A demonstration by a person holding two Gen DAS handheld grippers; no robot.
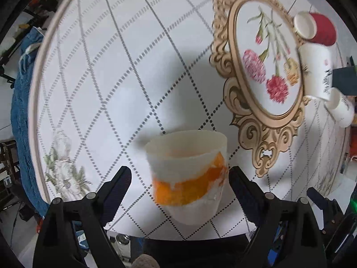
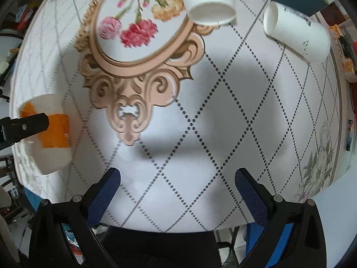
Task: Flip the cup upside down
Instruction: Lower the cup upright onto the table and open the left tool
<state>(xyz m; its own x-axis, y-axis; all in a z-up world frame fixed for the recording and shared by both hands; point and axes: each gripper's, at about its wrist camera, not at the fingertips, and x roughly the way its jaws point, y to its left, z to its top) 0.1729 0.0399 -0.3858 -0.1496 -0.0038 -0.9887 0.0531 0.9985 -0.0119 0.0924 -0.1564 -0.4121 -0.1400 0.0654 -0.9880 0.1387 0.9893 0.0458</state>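
Nearest to us, the left gripper stands wide open with the orange-banded paper cup between its fingers, mouth up and a little tilted near the front edge of the table; we see a gap on each side, so it has no hold yet. We judge the step to be the grasp: we should close on the orange band at mid-height, gently, since thin paper will likely crush, then lift clear before rolling the wrist over. The right gripper hovers open and empty over bare table. Farther off lie two white paper cups on their sides, and beyond them a red cup.
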